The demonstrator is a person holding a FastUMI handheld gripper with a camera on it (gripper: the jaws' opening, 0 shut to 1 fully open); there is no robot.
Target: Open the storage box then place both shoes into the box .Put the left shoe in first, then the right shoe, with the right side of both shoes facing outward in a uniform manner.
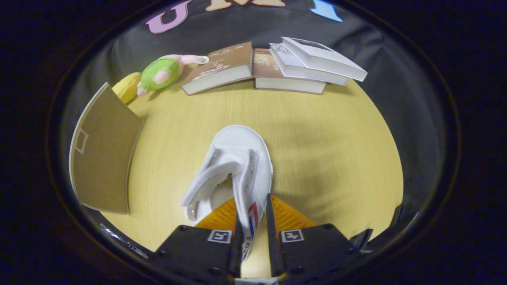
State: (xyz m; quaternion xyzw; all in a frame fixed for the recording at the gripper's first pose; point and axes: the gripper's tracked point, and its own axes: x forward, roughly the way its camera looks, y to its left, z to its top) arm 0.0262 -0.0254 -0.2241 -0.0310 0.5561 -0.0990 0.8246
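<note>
My tongs (253, 233) nearly closed, both fingers pinching heel-side wall of white canvas shoe (237, 166). Shoe at lower centre of frame: rounded rubber toe pointing away, strap flaps splayed open, red-blue stripe patch by fingers. Smooth pale wood-grain counter (328, 150) beneath. Flat brown cardboard flap of storage box (103, 158) stands at left. Upper frame: loose row of books (277, 67) along cloth wall; upper left, green-pink plush toy (162, 73), yellow soft item (127, 87) beside it.
</note>
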